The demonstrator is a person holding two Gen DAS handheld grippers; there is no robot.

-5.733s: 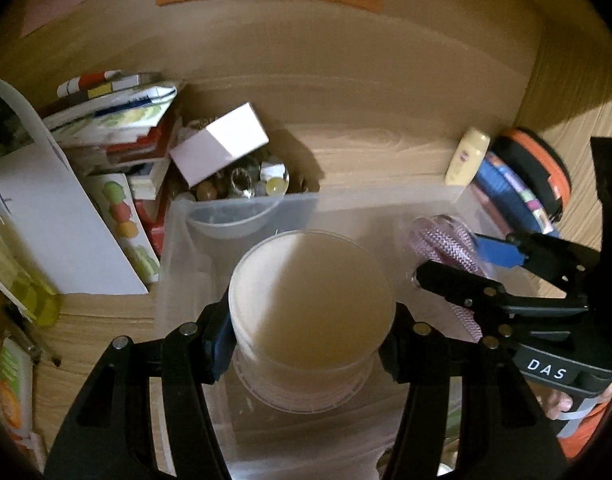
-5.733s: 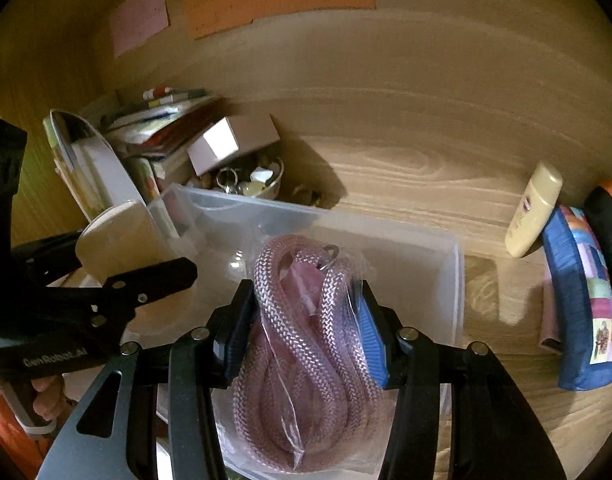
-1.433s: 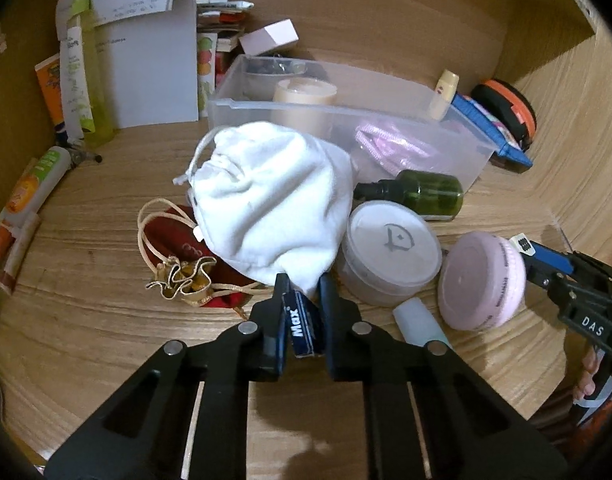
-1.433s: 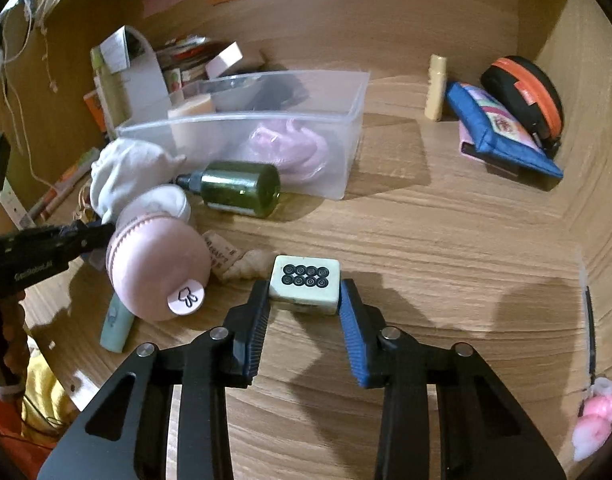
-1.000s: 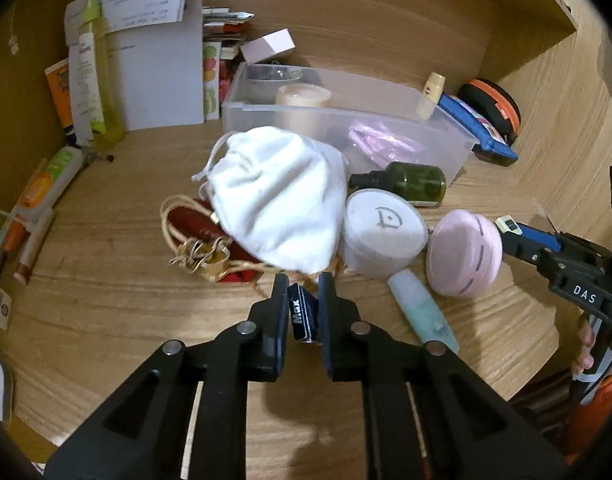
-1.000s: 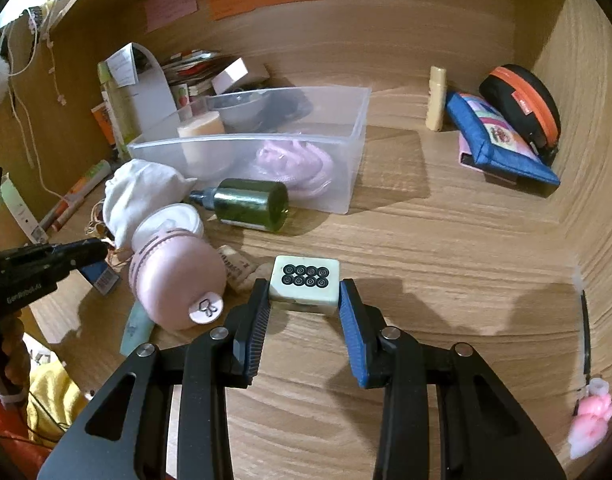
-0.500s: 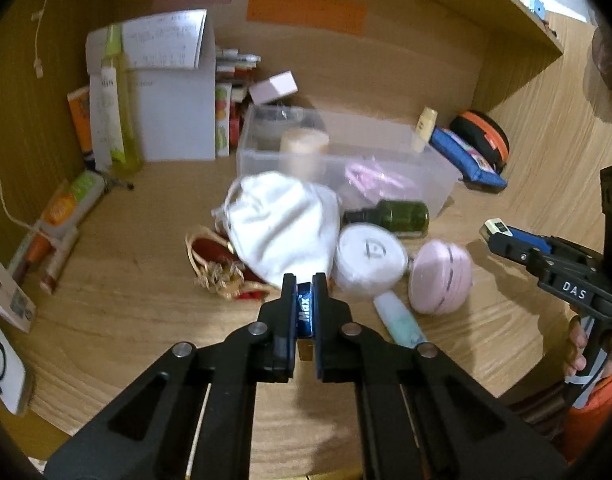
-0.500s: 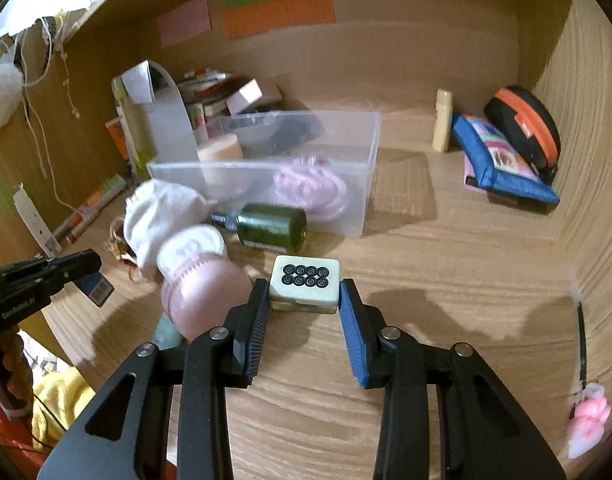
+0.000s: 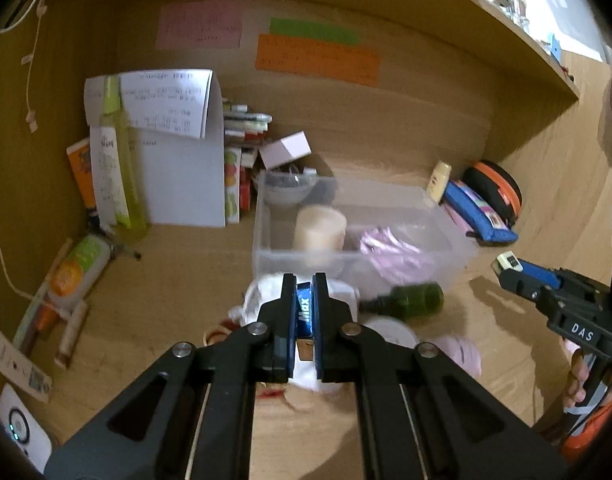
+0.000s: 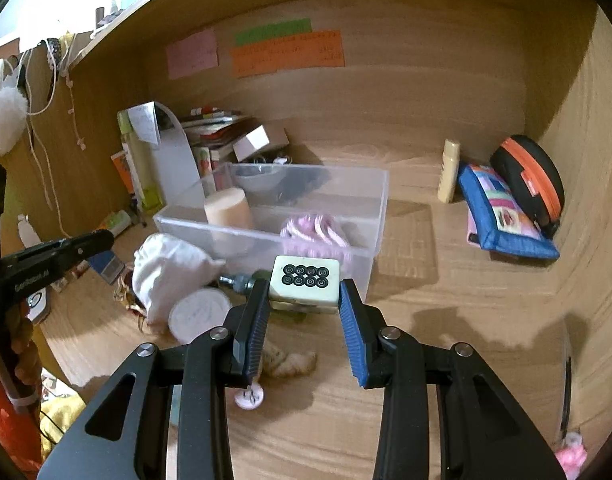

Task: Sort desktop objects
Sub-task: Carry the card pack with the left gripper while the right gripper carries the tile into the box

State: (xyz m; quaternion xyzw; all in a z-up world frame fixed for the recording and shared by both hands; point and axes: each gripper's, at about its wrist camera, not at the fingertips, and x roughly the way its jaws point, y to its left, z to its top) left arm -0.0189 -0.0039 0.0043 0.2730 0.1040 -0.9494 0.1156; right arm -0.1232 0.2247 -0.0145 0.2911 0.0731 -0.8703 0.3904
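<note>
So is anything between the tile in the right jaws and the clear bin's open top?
Nothing visible blocks it. The tile is held above the desk clutter, and the clear bin has free floor between the beige roll and pink cord.

Left gripper [image 9: 305, 312]: black linkage arms, silver screws, blue pads.
Right gripper [image 10: 302, 312]: black arms, ribbed blue pads; white "DAS" lettering on its body, right edge of left view.
Sleeve [image 9: 594, 428]: orange, lower right.

A home desk nook: wooden desk [image 10: 446, 320] under a shelf; sticky notes [image 10: 286, 54]; stacked books [image 9: 246, 128]; toiletries.
</note>
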